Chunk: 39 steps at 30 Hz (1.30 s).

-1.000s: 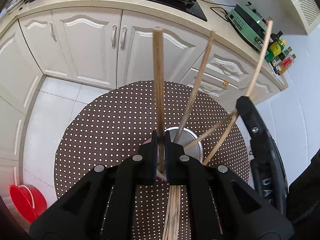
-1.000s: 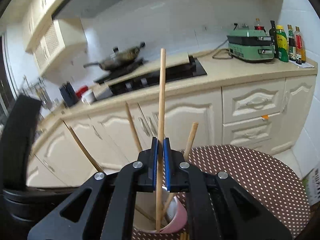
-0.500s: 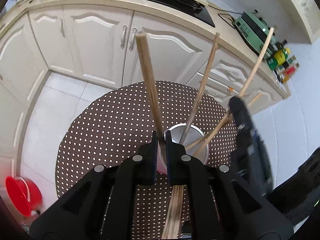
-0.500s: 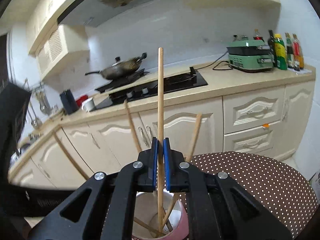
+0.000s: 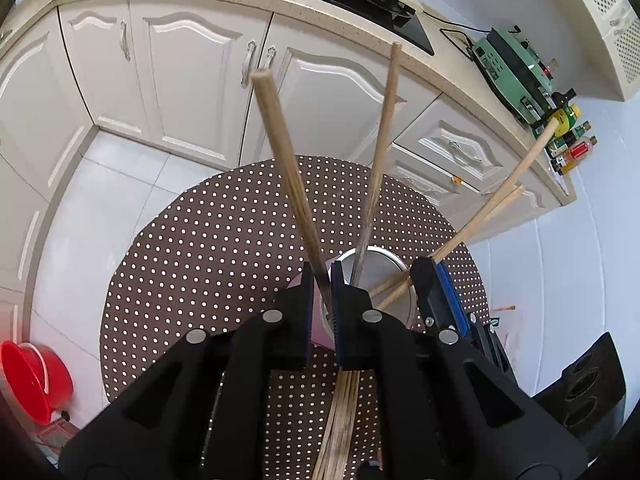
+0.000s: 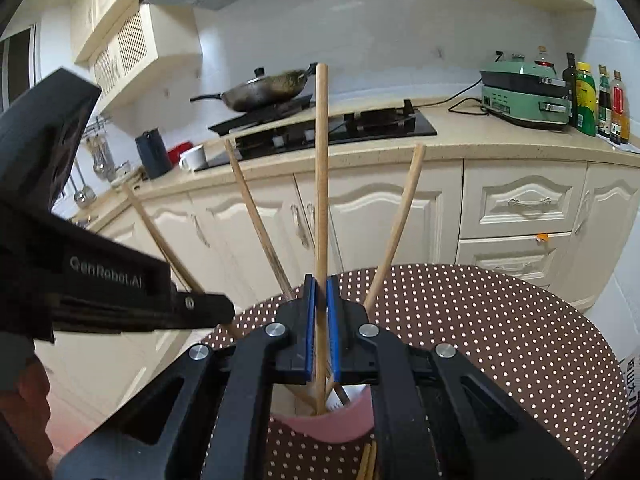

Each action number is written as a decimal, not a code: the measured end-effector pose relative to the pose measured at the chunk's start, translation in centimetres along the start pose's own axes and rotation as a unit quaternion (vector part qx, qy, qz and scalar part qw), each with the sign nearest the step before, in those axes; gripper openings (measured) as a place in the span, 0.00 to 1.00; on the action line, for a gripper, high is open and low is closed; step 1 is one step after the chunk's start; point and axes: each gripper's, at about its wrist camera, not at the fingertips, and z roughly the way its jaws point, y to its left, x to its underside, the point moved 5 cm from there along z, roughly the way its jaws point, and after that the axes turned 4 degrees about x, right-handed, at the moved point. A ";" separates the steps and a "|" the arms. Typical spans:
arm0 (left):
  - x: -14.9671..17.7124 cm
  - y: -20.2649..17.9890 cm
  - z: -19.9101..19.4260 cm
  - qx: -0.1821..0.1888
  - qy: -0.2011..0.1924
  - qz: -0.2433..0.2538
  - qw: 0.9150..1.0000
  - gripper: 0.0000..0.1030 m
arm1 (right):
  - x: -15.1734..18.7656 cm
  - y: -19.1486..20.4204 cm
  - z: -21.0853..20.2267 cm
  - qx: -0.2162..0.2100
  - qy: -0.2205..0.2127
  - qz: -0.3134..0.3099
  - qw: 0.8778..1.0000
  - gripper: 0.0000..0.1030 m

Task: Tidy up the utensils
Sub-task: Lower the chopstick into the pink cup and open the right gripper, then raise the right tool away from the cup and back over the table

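Off to your left on the white floor tiles sits a red plastic bucket, well clear of the round table with its brown, white-dotted cloth. Your left gripper points steeply down over that table, its jaws nearly closed and clamped on a thick, light wooden chopstick that leans up and to the left, with its lower end going down into the pink cup with a metal inner wall. A loose bundle of wooden chopsticks lies flat on the cloth below the gripper, close to the cup. A second wooden chopstick stands in the cup just to the right, tilted slightly right. Further right, your right gripper is likewise almost closed, its blue pads pinching an upright pale wooden chopstick whose lower end reaches down inside the cup. Two more thin wooden sticks slant out of the cup toward the right. Against the wall on the beige counter at far right stand a green countertop appliance and a row of bottles.
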 end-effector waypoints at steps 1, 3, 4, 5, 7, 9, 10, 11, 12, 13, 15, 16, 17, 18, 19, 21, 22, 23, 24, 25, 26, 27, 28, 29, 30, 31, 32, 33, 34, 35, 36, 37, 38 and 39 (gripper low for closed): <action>0.1 -0.1 0.1 -0.004 0.001 0.005 1.000 0.09 | 0.0 0.0 -0.1 -0.004 0.006 0.000 1.000 0.08; 0.4 0.0 0.2 -0.008 0.007 0.008 1.000 0.13 | 0.0 0.1 -0.3 -0.015 0.022 0.001 1.000 0.11; 0.6 0.0 0.3 -0.008 0.009 0.006 1.000 0.14 | -0.1 0.1 -0.5 -0.020 0.027 0.002 0.999 0.18; 0.8 0.1 0.3 -0.006 0.013 0.003 1.000 0.14 | -0.1 0.0 -0.7 -0.021 0.028 0.002 0.999 0.31; 1.0 0.1 0.4 -0.001 0.017 0.001 1.000 0.14 | -0.2 -0.2 -1.3 -0.023 0.028 0.006 0.999 0.43; 1.3 0.0 0.3 0.000 0.019 0.005 1.000 0.15 | -0.3 -0.7 -1.9 -0.025 0.032 0.017 0.999 0.45; 1.4 -0.1 0.1 0.000 0.019 0.008 1.000 0.15 | -0.4 -0.9 -2.2 -0.025 0.034 0.021 0.999 0.46; 1.6 -0.3 0.0 0.000 0.018 0.011 1.000 0.16 | -0.4 -1.2 -2.5 -0.022 0.034 0.023 0.999 0.47; 1.7 -0.4 -0.1 0.000 0.018 0.014 1.000 0.18 | -0.3 -1.3 -2.6 -0.019 0.035 0.022 0.999 0.48; 2.0 -0.6 -0.3 0.001 0.018 0.017 1.000 0.21 | -0.3 -1.6 -2.8 -0.013 0.037 0.022 0.999 0.49; 2.3 -0.8 -0.7 0.000 0.012 0.022 1.000 0.42 | -0.2 -1.9 -3.3 -0.011 0.041 0.028 0.999 0.50; 2.4 -0.9 -1.1 0.003 0.006 0.024 1.000 0.48 | -0.2 -2.2 -3.6 -0.010 0.043 0.032 0.999 0.50; 2.7 -1.1 -1.6 0.006 -0.005 0.028 1.000 0.49 | -0.2 -2.3 -3.8 -0.008 0.043 0.033 0.998 0.51; 2.8 -1.2 -1.8 0.005 -0.006 0.031 1.000 0.49 | -0.2 -2.5 -4.2 -0.006 0.043 0.032 0.999 0.52; 3.1 -1.3 -2.0 0.002 -0.004 0.034 0.999 0.49 | -0.2 -2.6 -4.5 -0.004 0.043 0.031 0.999 0.53; 3.4 -1.5 -2.4 0.002 -0.007 0.038 0.999 0.49 | -0.3 -2.8 -5.1 -0.002 0.042 0.029 0.999 0.54; 3.5 -1.7 -2.7 0.007 -0.010 0.040 0.999 0.49 | -0.4 -2.9 -5.5 -0.001 0.041 0.029 0.999 0.55; 3.7 -1.8 -3.0 0.011 -0.013 0.041 0.999 0.49 | -0.4 -3.0 -5.8 0.000 0.041 0.029 0.999 0.57; 3.8 -1.9 -3.3 0.009 -0.015 0.041 0.999 0.49 | -0.5 -3.1 -6.1 0.001 0.041 0.029 0.999 0.57; 3.9 -1.9 -3.4 0.007 -0.017 0.043 0.999 0.49 | -0.5 -3.2 -6.2 0.001 0.041 0.030 0.999 0.58; 4.1 -2.0 -3.7 0.004 -0.018 0.046 0.999 0.49 | -0.6 -3.3 -6.6 0.001 0.040 0.031 0.999 0.58; 4.2 -2.1 -3.9 0.003 -0.018 0.048 0.999 0.49 | -0.7 -3.4 -6.9 0.001 0.039 0.030 0.999 0.59; 4.5 -2.2 -4.1 0.004 -0.019 0.048 0.999 0.49 | -0.8 -3.6 -7.3 0.002 0.038 0.029 0.999 0.59; 4.7 -2.4 -4.4 0.006 -0.020 0.049 0.999 0.49 | -0.9 -3.7 -7.5 0.003 0.037 0.028 0.999 0.59; 4.9 -2.5 -4.7 0.006 -0.022 0.051 0.998 0.49 | -1.0 -3.8 -7.9 0.002 0.035 0.028 0.999 0.60; 5.1 -2.6 -4.9 0.006 -0.024 0.054 0.998 0.49 | -1.1 -3.9 -8.2 -0.001 0.035 0.029 0.999 0.61; 5.4 -2.9 -5.2 0.003 -0.027 0.058 0.998 0.49 | -1.1 -4.1 -8.5 -0.002 0.035 0.030 0.999 0.62; 5.6 -3.0 -5.4 0.000 -0.028 0.060 0.998 0.50 | -1.0 -4.2 -8.8 0.000 0.036 0.029 0.999 0.62; 5.7 -3.0 -5.5 -0.001 -0.029 0.061 0.998 0.50 | -1.0 -4.4 -9.1 0.000 0.036 0.027 0.999 0.62; 6.0 -3.1 -5.7 -0.002 -0.030 0.062 0.998 0.50 | -1.0 -4.4 -9.4 -0.001 0.035 0.027 0.999 0.62; 6.2 -3.3 -5.9 -0.001 -0.031 0.062 0.998 0.50 | -1.1 -4.5 -9.9 -0.004 0.033 0.028 0.999 0.62; 6.5 -3.4 -6.2 -0.001 -0.033 0.062 0.998 0.50 | -1.1 -4.5 -10.2 -0.005 0.032 0.028 0.999 0.62; 6.7 -3.5 -6.3 0.000 -0.034 0.061 0.998 0.50 | -1.2 -4.6 -10.7 -0.007 0.029 0.028 0.999 0.63; 7.0 -3.7 -6.5 -0.001 -0.034 0.062 0.997 0.50 | -1.2 -4.7 -11.0 -0.007 0.028 0.027 0.999 0.63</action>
